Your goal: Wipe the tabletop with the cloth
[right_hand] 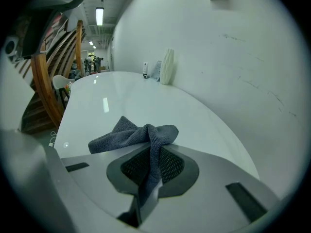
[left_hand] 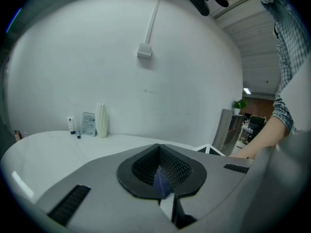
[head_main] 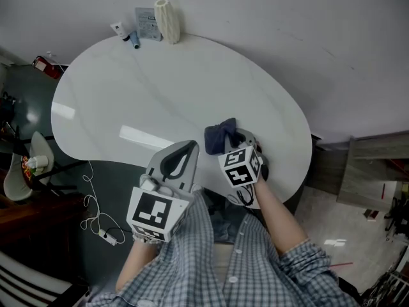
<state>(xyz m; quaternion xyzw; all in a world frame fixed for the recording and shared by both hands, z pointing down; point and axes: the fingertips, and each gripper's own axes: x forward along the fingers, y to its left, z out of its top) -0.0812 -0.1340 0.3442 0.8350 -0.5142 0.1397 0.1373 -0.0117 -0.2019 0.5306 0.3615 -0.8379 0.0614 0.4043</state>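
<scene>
Cloth (head_main: 220, 137): dark grey-blue, fine knit, bunched on glossy white rounded tabletop (head_main: 160, 88) near front edge, one fold pinched in closed right gripper (head_main: 238, 147). Left gripper (head_main: 190, 147): jaws together, empty. Ribbed white vase (head_main: 167, 21) at far edge; packet (head_main: 147, 23) print unreadable.

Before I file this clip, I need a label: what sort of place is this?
Likely an office or showroom: a rounded white table against a plain wall, a ribbed vase on it, a strip light down a corridor.

A white ribbed vase (head_main: 167, 20), a printed card (head_main: 147, 23) and a small tube (head_main: 119, 29) stand together by the wall.
</scene>
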